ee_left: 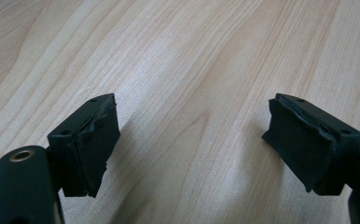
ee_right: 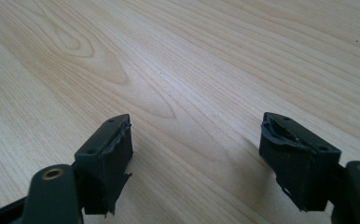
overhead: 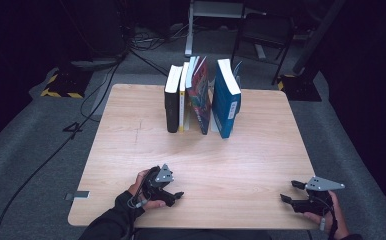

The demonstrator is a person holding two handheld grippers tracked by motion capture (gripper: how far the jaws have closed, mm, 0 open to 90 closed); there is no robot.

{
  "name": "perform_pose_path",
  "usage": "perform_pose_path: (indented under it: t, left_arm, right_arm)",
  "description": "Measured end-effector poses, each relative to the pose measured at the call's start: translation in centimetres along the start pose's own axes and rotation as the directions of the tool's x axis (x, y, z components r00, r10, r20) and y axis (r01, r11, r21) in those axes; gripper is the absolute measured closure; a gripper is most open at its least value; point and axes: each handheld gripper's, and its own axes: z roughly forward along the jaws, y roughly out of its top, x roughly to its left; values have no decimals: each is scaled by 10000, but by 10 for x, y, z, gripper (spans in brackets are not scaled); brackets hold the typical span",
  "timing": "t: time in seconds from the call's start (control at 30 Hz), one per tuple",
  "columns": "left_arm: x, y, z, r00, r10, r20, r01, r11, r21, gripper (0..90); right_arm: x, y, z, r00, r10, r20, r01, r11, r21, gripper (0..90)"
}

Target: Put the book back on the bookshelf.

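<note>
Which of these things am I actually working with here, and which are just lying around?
In play:
- row of books standing at the far middle of the table
- left gripper, open, holding nothing
- right gripper, open, holding nothing

Just there:
- chair behind the table
- cables on the floor
- small grey tag by the table's near left corner
</note>
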Motion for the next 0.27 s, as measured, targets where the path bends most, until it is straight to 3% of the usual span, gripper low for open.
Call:
perform_pose_path:
  t: [0.27]
  left_arm:
    - [1,0,0,10000,17,16,-17,10000,-5,167]
  right_arm:
    - [0,0,0,10000,-5,0,5,10000,-15,254]
